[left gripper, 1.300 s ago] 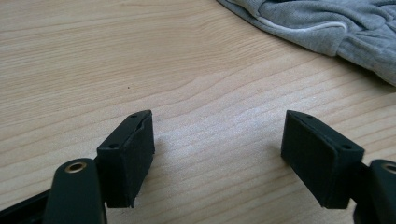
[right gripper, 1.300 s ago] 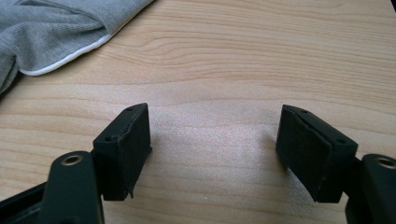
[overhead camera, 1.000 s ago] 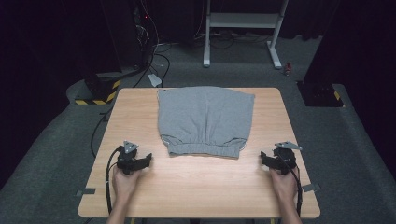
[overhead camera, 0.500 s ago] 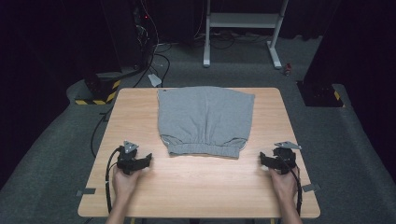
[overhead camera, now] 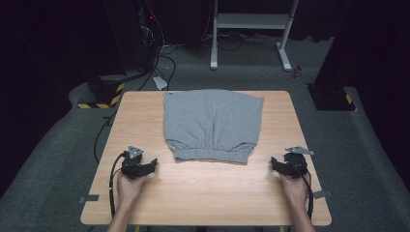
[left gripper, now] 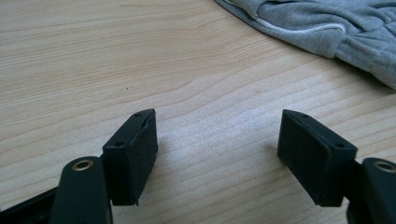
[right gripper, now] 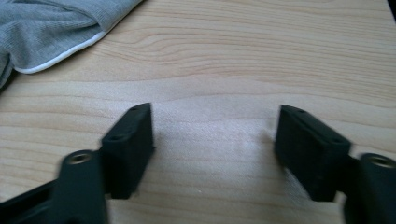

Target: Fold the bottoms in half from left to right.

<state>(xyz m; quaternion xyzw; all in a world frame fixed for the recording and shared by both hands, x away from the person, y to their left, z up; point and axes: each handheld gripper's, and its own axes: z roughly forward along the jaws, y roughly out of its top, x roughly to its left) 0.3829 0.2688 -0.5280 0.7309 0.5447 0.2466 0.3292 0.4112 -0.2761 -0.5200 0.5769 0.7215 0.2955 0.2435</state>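
Grey shorts [overhead camera: 212, 125] lie flat on the wooden table [overhead camera: 203, 198], waistband toward the near side. My left gripper [overhead camera: 153, 165] rests on the table at the near left, pointing toward the waistband's left corner, apart from it. Its jaws stand open over bare wood [left gripper: 217, 126], with the shorts' edge [left gripper: 327, 23] farther ahead at the upper right. My right gripper [overhead camera: 274, 163] rests at the near right, pointing toward the waistband's right end. Its jaws [right gripper: 212, 121] are open and have just been closing a little, with nothing between them. The shorts' hem [right gripper: 42, 23] lies ahead at the upper left.
The table stands on grey carpet. Cables and a yellow-and-black striped block [overhead camera: 99, 96] lie on the floor at the far left, and a white metal frame [overhead camera: 251, 29] stands behind the table. A hand holds each gripper from the near edge.
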